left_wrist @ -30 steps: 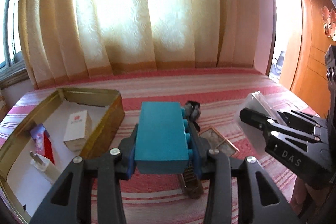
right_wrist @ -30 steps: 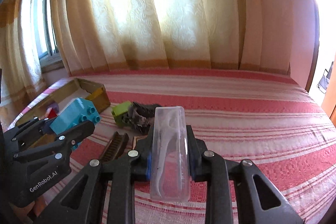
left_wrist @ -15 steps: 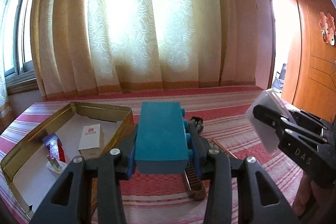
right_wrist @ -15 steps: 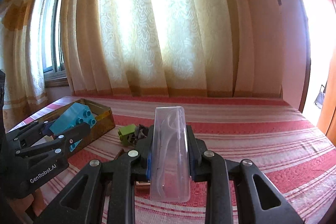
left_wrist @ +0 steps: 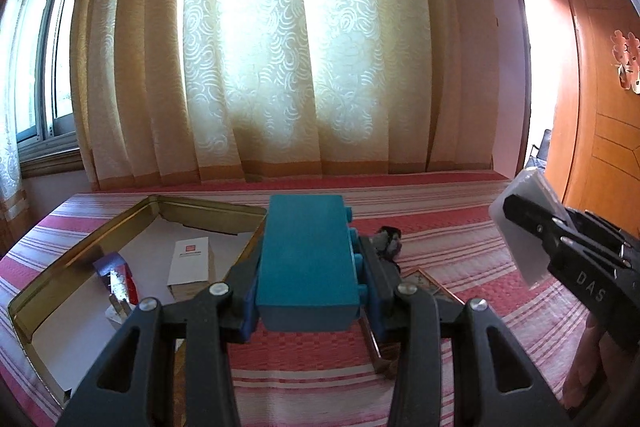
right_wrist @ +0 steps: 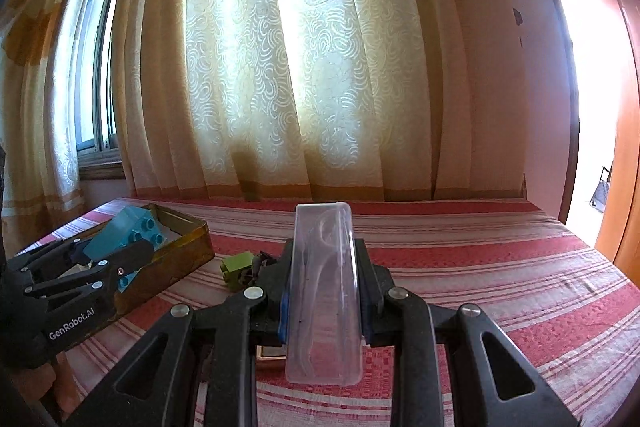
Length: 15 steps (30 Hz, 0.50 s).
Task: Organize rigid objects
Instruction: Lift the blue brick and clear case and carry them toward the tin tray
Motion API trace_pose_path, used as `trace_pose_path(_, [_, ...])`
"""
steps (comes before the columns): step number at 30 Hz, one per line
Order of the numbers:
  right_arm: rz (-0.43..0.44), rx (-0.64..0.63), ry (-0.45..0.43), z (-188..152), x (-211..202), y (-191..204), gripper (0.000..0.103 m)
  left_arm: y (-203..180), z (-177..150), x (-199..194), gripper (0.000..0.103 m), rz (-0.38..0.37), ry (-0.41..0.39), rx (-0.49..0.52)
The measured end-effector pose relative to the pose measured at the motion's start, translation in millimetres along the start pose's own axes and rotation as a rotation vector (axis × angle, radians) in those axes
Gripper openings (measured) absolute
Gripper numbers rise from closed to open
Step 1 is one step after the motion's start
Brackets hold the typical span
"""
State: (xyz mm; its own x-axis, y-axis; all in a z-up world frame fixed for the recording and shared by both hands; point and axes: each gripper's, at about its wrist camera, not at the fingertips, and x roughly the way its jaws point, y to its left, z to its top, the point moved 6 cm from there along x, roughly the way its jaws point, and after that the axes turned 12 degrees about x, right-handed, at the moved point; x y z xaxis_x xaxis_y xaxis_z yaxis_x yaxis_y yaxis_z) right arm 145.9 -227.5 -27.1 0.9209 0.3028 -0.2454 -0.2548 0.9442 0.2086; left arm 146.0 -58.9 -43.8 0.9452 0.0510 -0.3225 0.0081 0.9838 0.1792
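Rigid objects are partly sorted: a white box [left_wrist: 189,261] lies in the gold tin [left_wrist: 72,259], the left gripper [left_wrist: 308,277] pinches a blue brick [left_wrist: 306,255], the right gripper [right_wrist: 323,291] pinches a clear case [right_wrist: 323,291], and a green brick [right_wrist: 233,265] waits on the bed.

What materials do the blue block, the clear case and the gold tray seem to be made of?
Blue block: matte opaque plastic, moulded studs on its side.
Clear case: glossy transparent plastic; contents show through.
Gold tray: probably thin metal or foil-covered card; its walls reflect light.
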Motion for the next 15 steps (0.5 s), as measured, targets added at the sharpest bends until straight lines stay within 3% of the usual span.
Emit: trace_pose_path(15, [0.043, -0.023, 0.002, -5.6, -0.5, 25.1, 0.028, 13.5, -3.2, -7.9, 0.041, 0.025, -0.013, -0.016])
